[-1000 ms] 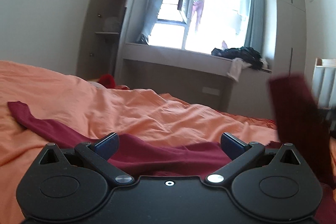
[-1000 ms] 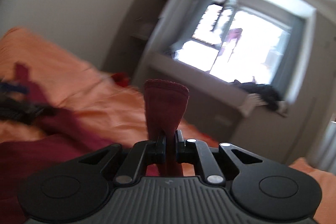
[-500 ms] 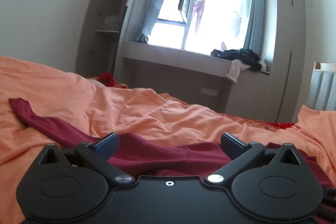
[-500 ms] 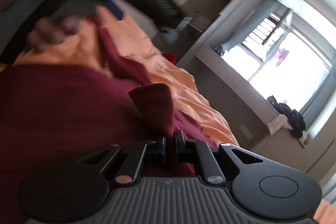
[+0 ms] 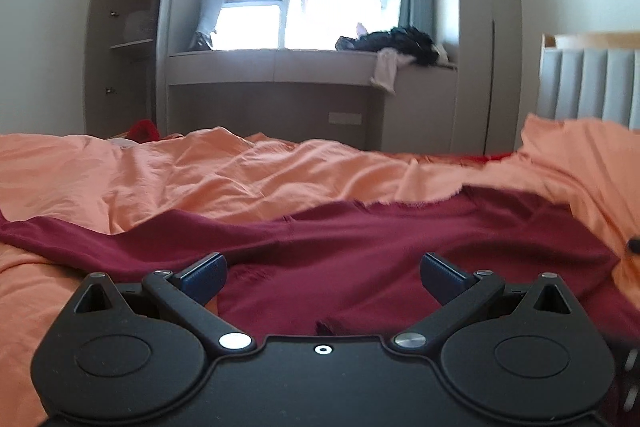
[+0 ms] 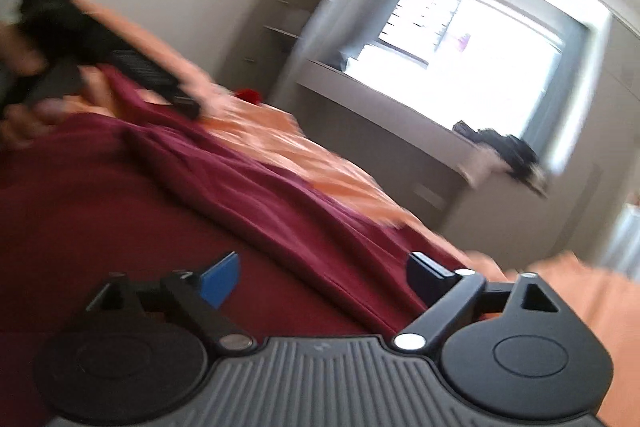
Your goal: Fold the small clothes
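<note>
A dark red garment (image 5: pixel 360 239) lies spread on the orange bed sheet (image 5: pixel 200 171), one sleeve trailing off to the left. My left gripper (image 5: pixel 322 273) is open and empty, low over the garment's near part. In the blurred right wrist view the same garment (image 6: pixel 200 195) fills the lower left, with a fold ridge running diagonally. My right gripper (image 6: pixel 322 275) is open and empty just above it. The left gripper and the hand holding it (image 6: pixel 100 43) show at the upper left of that view.
A window bench (image 5: pixel 280 67) with a heap of dark clothes (image 5: pixel 396 43) stands beyond the bed. An open cabinet (image 5: pixel 124 27) is at the left, a padded headboard (image 5: pixel 592 83) at the right. A small red item (image 5: pixel 142 129) lies past the bed's far edge.
My right gripper was shut on a red sleeve, carried it left over the garment, and has now opened and let it go. The left gripper stayed open and shifted a little right.
</note>
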`<state>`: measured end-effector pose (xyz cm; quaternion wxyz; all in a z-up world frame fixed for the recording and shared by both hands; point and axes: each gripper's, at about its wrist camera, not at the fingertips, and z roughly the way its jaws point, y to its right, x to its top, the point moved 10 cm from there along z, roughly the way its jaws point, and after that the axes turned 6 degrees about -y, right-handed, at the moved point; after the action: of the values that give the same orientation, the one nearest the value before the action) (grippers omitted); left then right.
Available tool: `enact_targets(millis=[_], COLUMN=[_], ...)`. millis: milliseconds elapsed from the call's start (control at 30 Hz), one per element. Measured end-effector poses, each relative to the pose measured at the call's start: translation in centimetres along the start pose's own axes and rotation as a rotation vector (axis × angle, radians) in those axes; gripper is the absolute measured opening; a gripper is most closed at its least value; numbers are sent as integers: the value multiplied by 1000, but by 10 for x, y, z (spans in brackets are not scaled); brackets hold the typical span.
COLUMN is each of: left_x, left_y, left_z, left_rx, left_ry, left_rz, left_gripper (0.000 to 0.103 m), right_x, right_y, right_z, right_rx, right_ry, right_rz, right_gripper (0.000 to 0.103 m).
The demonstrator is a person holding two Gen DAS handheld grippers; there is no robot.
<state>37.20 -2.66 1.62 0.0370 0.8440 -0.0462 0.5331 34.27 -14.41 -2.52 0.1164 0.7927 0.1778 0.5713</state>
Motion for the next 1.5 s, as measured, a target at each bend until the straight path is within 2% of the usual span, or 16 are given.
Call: enact_targets(millis=[167, 267, 467, 533, 600, 633, 700, 733, 767, 1067, 1167, 1200, 1233, 1300, 1433, 1500], left_x=[-14, -21, -24, -24, -24, -24, -24, -24, -24, -27, -25, -24, -22, -17, -3, 3], left_y=[7, 7, 3, 3, 4, 4, 5, 5, 5, 8, 5, 2, -2, -12, -44, -66], left_z=[7, 12, 14, 14, 14, 14, 13, 13, 13, 12, 9, 7, 4, -3, -15, -20], left_rx=[33, 40, 25, 26, 29, 30, 30, 30, 30, 25, 25, 30, 44, 79, 153, 214], left_ry=[-37, -64, -78, -79, -77, -75, -74, -74, -75, -79, -63, -52, -37, -10, 32, 44], left_rz=[63, 64, 37, 35, 42, 43, 46, 46, 46, 58, 38, 25, 9, -16, -55, -87], left_gripper=[103, 103, 103, 103, 103, 103, 103, 103, 103, 103, 103, 103, 103, 103, 103, 103], right_x=[-36, -58, -69, -65, -61, -61, -62, -64, -66, -84, -82, -82, -82, -82, -76, -69], right_y=[73, 101, 109, 103, 102, 100, 100, 101, 103, 111, 112, 115, 117, 120, 124, 125], right_z=[18, 29, 47, 57, 63, 64, 65, 64, 63, 59, 56, 54, 52, 46, 32, 25], right_rx=[-138, -213, -244, -254, -278, -295, -319, -319, -318, -248, -236, -230, -221, -202, -213, -225], right_ry=[-150, -221, -211, -192, -181, -180, -190, -208, -223, -304, -295, -294, -296, -296, -276, -242], right_rz=[178, 205, 162, 140, 110, 88, 69, 78, 95, 223, 260, 282, 308, 352, 359, 362], right_gripper=[96, 95, 88, 82, 57, 50, 20, 11, 7, 5, 7, 12, 20, 64, 78, 99])
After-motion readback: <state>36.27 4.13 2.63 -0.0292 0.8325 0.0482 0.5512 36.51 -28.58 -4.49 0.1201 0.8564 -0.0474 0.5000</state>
